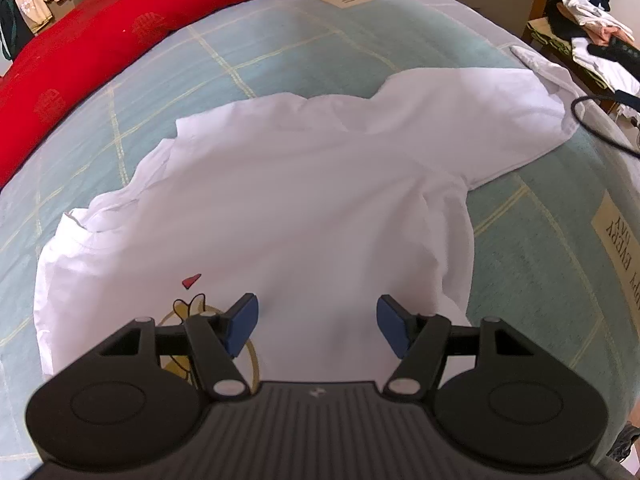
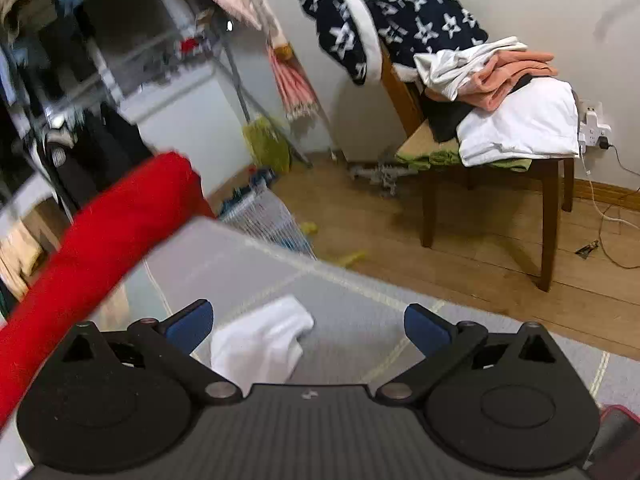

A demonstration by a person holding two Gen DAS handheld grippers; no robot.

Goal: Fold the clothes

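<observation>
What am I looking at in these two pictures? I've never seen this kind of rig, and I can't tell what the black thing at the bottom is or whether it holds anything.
The black shape at the bottom of each picture is a hand-held two-finger gripper with blue pads; a person carries one in each hand, and a wide-angle camera on each looks forward along its fingers.

The left gripper points down at a white T-shirt spread, rumpled, on a pale green checked bedsheet, with a red bolster beyond it. Its jaws stand open over the shirt and grip nothing.

The right gripper looks past the bed's edge towards a wooden chair stacked with clothes. One white sleeve lies below its open jaws, which hold nothing.
</observation>
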